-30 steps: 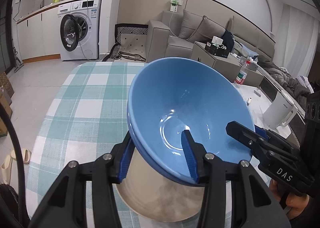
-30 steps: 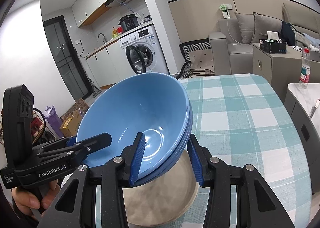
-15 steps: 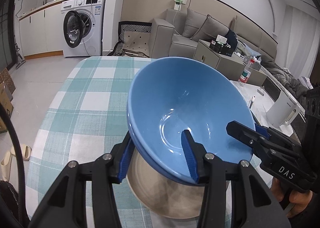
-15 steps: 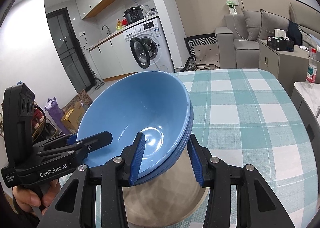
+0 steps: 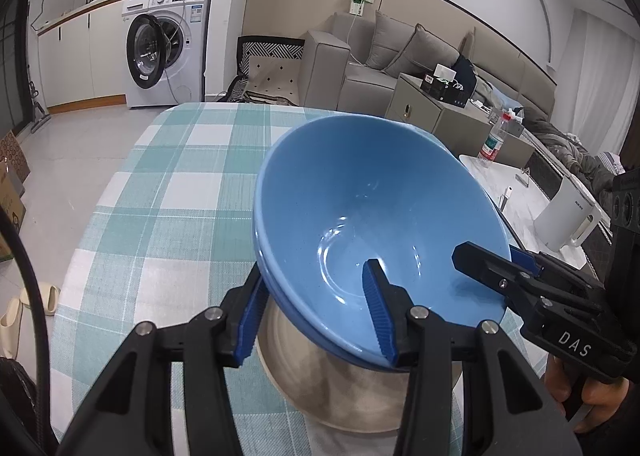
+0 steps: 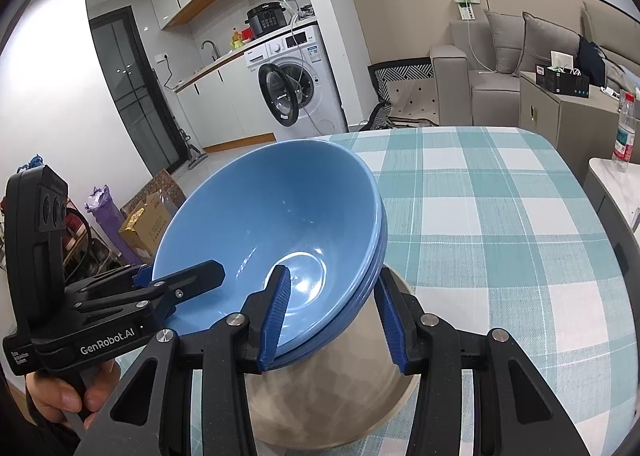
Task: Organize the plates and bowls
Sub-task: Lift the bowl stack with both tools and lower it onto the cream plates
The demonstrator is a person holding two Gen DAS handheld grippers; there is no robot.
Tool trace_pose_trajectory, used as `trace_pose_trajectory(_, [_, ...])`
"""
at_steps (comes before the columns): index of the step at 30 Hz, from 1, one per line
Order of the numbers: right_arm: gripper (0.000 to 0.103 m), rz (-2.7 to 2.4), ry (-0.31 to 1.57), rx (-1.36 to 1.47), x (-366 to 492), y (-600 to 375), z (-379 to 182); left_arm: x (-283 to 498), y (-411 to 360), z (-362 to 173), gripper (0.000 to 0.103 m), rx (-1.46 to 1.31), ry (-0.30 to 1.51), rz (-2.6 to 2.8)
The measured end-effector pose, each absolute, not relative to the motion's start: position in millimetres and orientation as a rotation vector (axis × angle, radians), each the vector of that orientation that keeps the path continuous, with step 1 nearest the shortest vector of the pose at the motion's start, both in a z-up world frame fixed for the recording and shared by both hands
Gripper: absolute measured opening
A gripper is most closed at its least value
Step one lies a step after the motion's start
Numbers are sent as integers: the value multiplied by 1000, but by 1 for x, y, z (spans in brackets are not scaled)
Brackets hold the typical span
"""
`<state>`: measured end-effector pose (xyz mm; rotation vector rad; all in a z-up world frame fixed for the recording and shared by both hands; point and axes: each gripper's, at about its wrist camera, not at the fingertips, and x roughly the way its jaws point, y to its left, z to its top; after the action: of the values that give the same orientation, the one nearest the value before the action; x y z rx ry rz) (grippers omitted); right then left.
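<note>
Directly beneath the blue bowls (image 5: 372,216) lies the grey plate (image 5: 336,396); left tongs (image 5: 316,312) and right tongs (image 6: 332,316) each clamp opposite rims, narrowly parted

The blue bowls (image 5: 360,216) looked like glossy, smooth ceramic, the beige plate (image 6: 320,396) had a duller speckled glaze, the checked tablecloth (image 5: 160,196) was matt woven cloth, and the blue pads (image 6: 276,316) were ribbed.

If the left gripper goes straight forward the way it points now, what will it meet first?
The left gripper is already clamped on the rim of the stacked blue bowls, so their wall. Behind them probably the beige plate below, though depth is unclear.
</note>
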<state>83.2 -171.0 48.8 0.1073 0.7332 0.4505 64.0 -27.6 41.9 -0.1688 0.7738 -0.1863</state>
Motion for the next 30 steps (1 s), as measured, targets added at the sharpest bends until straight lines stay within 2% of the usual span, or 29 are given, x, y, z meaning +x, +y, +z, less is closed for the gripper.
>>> trace_pose_trajectory(30, [45, 432, 823, 106, 83, -176, 40, 65, -35, 30, 50, -153, 847, -219])
